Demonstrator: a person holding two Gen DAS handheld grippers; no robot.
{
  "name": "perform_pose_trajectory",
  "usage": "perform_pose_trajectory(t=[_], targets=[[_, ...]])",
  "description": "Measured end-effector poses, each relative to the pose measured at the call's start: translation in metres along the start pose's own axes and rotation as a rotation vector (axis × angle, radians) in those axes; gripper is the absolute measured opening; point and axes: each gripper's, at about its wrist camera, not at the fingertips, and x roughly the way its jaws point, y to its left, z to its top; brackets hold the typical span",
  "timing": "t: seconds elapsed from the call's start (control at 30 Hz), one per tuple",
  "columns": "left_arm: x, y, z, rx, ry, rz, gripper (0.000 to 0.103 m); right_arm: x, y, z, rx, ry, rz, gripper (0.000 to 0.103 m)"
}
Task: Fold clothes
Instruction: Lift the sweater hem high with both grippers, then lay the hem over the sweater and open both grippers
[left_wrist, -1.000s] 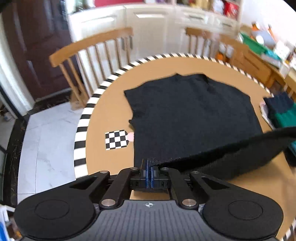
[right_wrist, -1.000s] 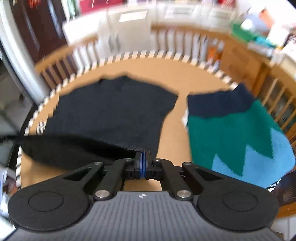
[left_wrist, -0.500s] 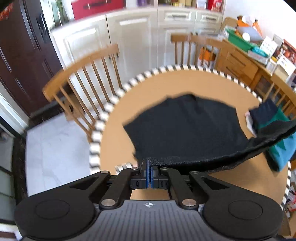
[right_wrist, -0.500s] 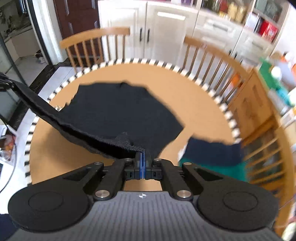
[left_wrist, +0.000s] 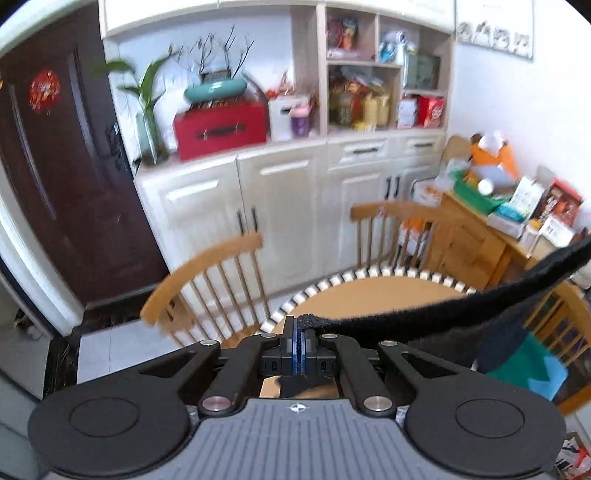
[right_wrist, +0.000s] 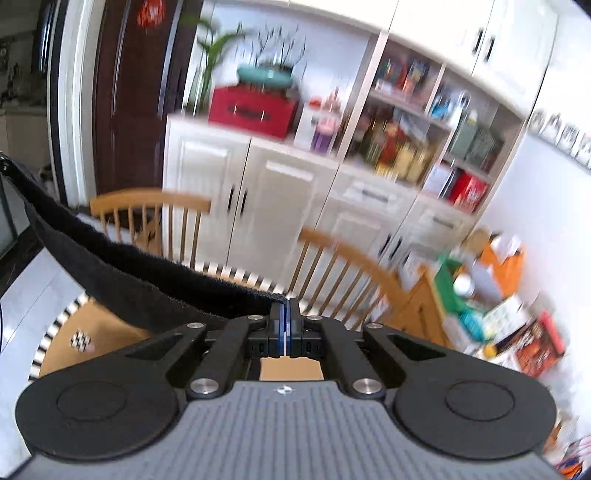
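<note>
A black knit garment (left_wrist: 436, 317) hangs high above the round table (left_wrist: 373, 295), its hem stretched taut between both grippers. My left gripper (left_wrist: 299, 325) is shut on one corner of the hem, and the cloth runs off to the right. My right gripper (right_wrist: 284, 308) is shut on the other corner of the black garment (right_wrist: 122, 273), which sweeps off to the left. Most of the garment's body drops below the grippers, out of sight. A folded teal, navy and blue sweater (left_wrist: 532, 365) lies on the table at the right.
Wooden spindle-back chairs (left_wrist: 207, 284) (right_wrist: 347, 273) ring the striped-edged round table (right_wrist: 66, 332). White cabinets (left_wrist: 288, 206) with a red box and plants stand behind. A cluttered wooden sideboard (left_wrist: 491, 229) is at the right, a dark door (left_wrist: 55, 166) at the left. A checkerboard marker (right_wrist: 82, 339) lies on the table.
Both grippers have risen a long way, still shut on the hem, and lifted the black garment off the table. The views now look over the table at the cabinets.
</note>
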Motion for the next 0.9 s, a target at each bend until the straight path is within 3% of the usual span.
perform_pose_trajectory(t=[0.07,0.23,0.53,0.7,0.9], targets=[[0.002,0.001,0.004,-0.021,0.035,-0.011,0.002,0.001,-0.009,0.000,0.033,0.004,0.023,0.000],[0.015,0.017,0.018,-0.171,0.012,-0.120,0.002,0.011,-0.027,-0.003,0.115,-0.024,0.063,0.000],[0.137,0.029,0.034,-0.295,0.109,-0.111,0.002,0.116,-0.039,-0.003,0.255,0.074,0.097,0.000],[0.161,0.030,0.070,-0.309,-0.021,-0.133,0.002,0.139,-0.059,0.023,0.351,-0.007,0.080,0.001],[0.100,0.023,0.100,-0.197,-0.242,-0.143,0.001,0.090,-0.085,0.043,0.320,-0.146,0.062,0.001]])
